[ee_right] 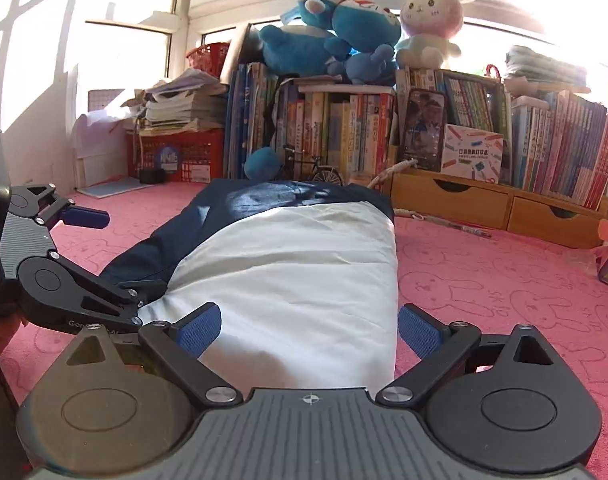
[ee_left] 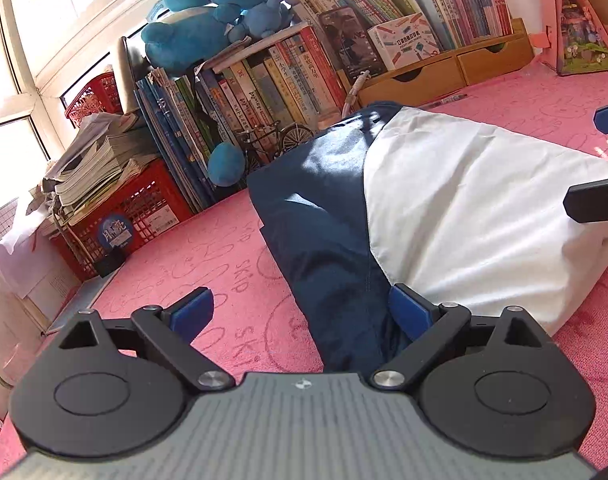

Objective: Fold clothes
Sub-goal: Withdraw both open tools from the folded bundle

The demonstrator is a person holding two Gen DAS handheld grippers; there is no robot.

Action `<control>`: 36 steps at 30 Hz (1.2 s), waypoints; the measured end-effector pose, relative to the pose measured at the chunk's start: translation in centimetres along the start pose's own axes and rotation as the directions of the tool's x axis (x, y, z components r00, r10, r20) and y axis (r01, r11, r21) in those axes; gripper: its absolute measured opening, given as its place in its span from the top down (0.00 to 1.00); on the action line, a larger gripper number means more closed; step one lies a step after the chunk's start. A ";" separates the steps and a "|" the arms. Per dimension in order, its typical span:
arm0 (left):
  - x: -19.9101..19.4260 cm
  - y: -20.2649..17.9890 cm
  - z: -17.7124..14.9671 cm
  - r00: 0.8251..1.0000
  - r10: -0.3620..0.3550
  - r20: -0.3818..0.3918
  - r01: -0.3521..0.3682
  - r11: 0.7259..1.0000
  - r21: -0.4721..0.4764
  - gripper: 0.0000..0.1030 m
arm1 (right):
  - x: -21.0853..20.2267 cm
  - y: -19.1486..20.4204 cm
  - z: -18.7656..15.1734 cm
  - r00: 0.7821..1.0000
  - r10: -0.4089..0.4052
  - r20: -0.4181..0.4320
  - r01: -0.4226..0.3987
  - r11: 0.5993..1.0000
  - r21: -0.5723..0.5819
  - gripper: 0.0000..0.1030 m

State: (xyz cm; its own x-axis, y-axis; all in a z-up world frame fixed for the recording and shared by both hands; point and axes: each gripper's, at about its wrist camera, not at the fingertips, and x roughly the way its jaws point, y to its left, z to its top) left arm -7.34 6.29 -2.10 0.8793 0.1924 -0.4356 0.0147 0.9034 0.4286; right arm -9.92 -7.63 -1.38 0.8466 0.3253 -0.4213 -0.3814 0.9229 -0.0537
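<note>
item: navy-and-white garment (ee_right: 296,264), folded long on pink mat (ee_right: 484,280). my left gripper (ee_left: 300,312) and right gripper (ee_right: 310,328): both wide, empty. risk, i judge: pinching one layer only, so the fold slides apart.

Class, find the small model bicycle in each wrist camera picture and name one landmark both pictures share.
Left wrist view: model bicycle, left of centre, by the books behind the navy and white garment.
Right wrist view: model bicycle, upper centre, behind the garment's far end.
Shared landmark: round blue plush beside it.
</note>
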 end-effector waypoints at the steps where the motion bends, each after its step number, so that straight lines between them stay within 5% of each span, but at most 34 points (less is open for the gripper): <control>1: 0.0 0.1 -0.1 1.000 -0.006 0.000 0.006 1.000 -0.006 0.06 | 0.2 -0.7 -0.3 0.999 -0.038 -0.024 0.038 0.999 0.001 0.07; 5: -0.1 0.3 -0.6 1.000 -0.024 0.004 0.024 0.999 -0.023 0.05 | -0.4 -6.8 -2.3 0.990 -0.103 -0.098 0.119 0.977 0.175 0.05; 8: -0.2 0.2 -1.0 1.000 -0.020 0.012 0.021 0.999 -0.036 0.05 | -1.5 -7.6 -2.4 0.949 -0.295 -0.115 0.309 0.942 0.132 0.06; 12: 0.0 0.9 -1.1 0.999 -0.048 -0.003 0.048 0.995 -0.083 0.05 | -3.2 -4.1 -3.2 0.988 -0.152 -0.018 0.151 0.987 -0.047 0.06; 16: 0.1 1.5 -1.1 0.997 -0.071 -0.024 0.068 0.991 -0.114 0.03 | -2.0 0.7 -3.7 0.981 -0.192 -0.009 0.182 0.940 -0.289 0.05; 18: 0.1 1.7 -1.2 0.997 -0.072 -0.027 0.068 0.991 -0.111 0.02 | -1.3 0.3 -4.0 0.962 -0.273 -0.015 0.257 0.923 -0.286 0.05; 23: 0.5 2.3 -1.3 0.993 -0.114 -0.039 0.107 0.981 -0.162 0.02 | -1.9 -4.2 -4.2 0.969 -0.226 -0.097 0.225 0.974 -0.022 0.00; 29: 0.5 2.3 -1.3 0.993 -0.114 -0.042 0.106 0.980 -0.170 0.01 | -1.2 0.2 -3.0 0.980 -0.199 -0.007 0.196 0.968 -0.158 0.00; 32: 0.5 2.3 -1.4 0.993 -0.114 -0.043 0.105 0.979 -0.175 0.01 | 1.0 1.0 -2.2 0.963 -0.261 -0.063 0.244 0.949 -0.200 0.00; 36: 0.6 2.3 -1.3 0.992 -0.115 -0.048 0.105 0.978 -0.180 0.00 | 0.6 -1.0 -2.1 0.957 -0.285 -0.046 0.278 0.953 -0.120 0.00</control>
State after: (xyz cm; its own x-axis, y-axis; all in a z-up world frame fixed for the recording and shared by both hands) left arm -7.44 9.01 -2.38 0.8477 0.1056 -0.5199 0.0208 0.9726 0.2314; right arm -9.81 -8.80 -3.52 0.9022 0.0391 -0.4295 -0.1728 0.9452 -0.2770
